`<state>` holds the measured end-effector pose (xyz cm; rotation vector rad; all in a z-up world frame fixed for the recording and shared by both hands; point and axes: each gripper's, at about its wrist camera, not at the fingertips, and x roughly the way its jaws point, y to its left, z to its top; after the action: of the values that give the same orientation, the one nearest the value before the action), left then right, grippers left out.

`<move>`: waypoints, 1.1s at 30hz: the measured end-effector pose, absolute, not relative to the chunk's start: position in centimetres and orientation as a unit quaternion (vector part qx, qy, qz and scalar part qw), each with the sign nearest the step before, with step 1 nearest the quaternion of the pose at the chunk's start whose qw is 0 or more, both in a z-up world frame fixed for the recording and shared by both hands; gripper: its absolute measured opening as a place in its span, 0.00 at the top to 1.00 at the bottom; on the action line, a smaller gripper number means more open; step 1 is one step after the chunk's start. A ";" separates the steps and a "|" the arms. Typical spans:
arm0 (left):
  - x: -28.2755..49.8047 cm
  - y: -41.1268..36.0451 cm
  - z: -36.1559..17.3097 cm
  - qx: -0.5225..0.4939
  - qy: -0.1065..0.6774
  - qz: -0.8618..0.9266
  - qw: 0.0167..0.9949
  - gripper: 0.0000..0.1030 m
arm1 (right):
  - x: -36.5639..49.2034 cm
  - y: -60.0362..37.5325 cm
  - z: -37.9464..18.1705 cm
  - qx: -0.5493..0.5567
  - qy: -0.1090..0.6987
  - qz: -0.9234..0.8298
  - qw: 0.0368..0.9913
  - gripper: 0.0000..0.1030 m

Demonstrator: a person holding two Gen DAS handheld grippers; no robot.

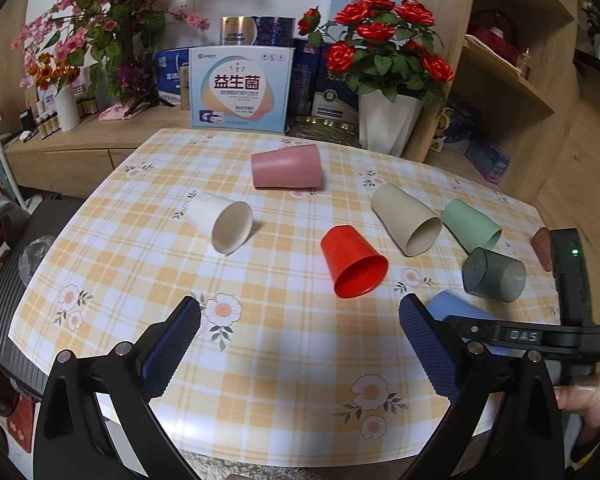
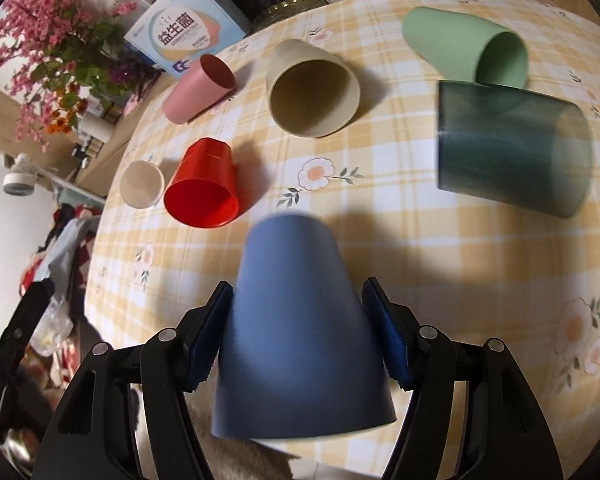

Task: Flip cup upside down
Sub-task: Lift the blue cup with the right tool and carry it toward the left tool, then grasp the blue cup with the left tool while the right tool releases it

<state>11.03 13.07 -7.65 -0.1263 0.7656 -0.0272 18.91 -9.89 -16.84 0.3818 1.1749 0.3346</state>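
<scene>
Blue cup (image 2: 300, 320): sits between the right gripper's fingers, narrow closed base pointing away toward the red cup, wide mouth toward the camera at the table's near edge; its outline is blurred.
Right gripper (image 2: 299, 330): fingers clenched on the blue cup, one pad (image 2: 210, 334) pressed to each side of its wall.
Left gripper (image 1: 300, 350): fingers spread wide and released, nothing between them, hovering over the table just nearer than the red cup.
Red cup (image 1: 352, 262): lies on its side near the middle of the table, mouth toward the near edge.
White cup (image 1: 222, 220): on its side, left of the red cup, well apart from it.
Pink cup (image 1: 286, 166): on its side, beyond the red cup toward the far edge.
Beige cup (image 1: 406, 218): on its side, just right of the red cup.
Green cup (image 1: 470, 224): on its side, right of the beige cup.
Smoky teal cup (image 1: 494, 274): translucent, on its side, right of the red cup, just nearer than the green cup.
Table (image 1: 140, 264): covered with a yellow checked cloth printed with flowers.
</scene>
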 end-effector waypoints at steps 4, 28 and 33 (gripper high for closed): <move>11.3 13.5 -7.9 -0.066 0.377 -0.008 0.924 0.06 | 19.2 -9.4 -17.4 0.168 0.553 0.146 0.803 0.38; 11.8 12.3 -8.2 -0.077 0.407 0.003 0.910 0.06 | 18.1 -10.4 -16.3 0.192 0.533 0.161 0.808 0.31; 11.9 11.3 -8.0 -0.074 0.412 -0.008 0.908 0.06 | 17.4 -11.7 -14.8 0.184 0.512 0.160 0.824 0.15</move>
<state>11.95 11.28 -8.04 -0.1528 0.8507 -0.0165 17.38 -11.69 -14.84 0.3911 1.0890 0.3402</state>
